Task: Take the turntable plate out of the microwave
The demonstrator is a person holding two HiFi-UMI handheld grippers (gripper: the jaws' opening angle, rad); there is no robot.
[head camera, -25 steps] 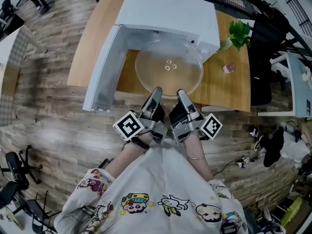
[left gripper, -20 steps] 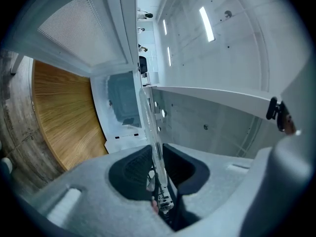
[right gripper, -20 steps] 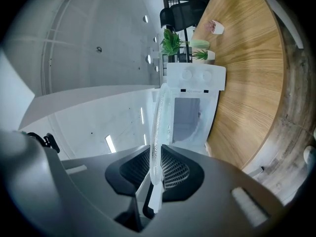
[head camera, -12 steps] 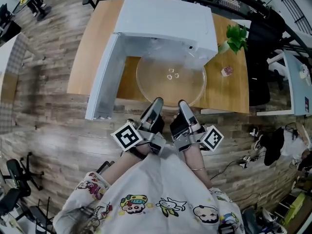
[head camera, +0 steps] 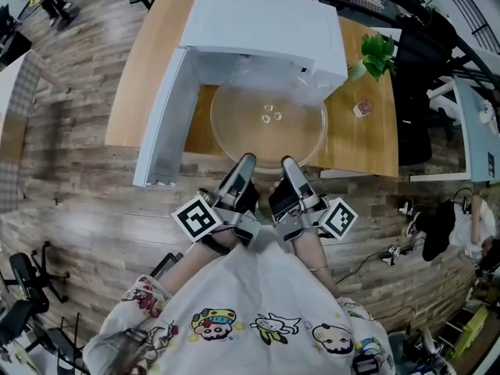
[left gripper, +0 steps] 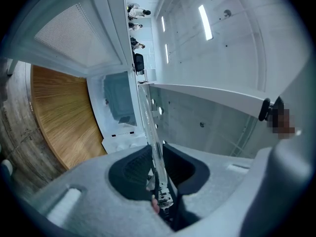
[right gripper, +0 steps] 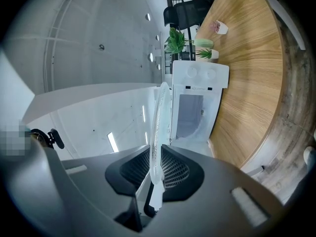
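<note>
Both my jaws are clamped on glass. Left gripper (left gripper: 157, 156): pads closed on the near rim of the turntable plate (head camera: 268, 123), which shows edge-on between them. Right gripper (right gripper: 155, 168): same hold, just beside the left, on the same rim. The plate hangs roughly level in front of me, its near edge out past the front of the wooden table (head camera: 137, 69) and its far edge at the mouth of the white microwave (head camera: 266, 23). The microwave door (head camera: 160, 119) stands swung open on the left. Beyond, at the right of the table, are a small pale object (head camera: 362, 108) and a green potted plant (head camera: 377, 53).
</note>
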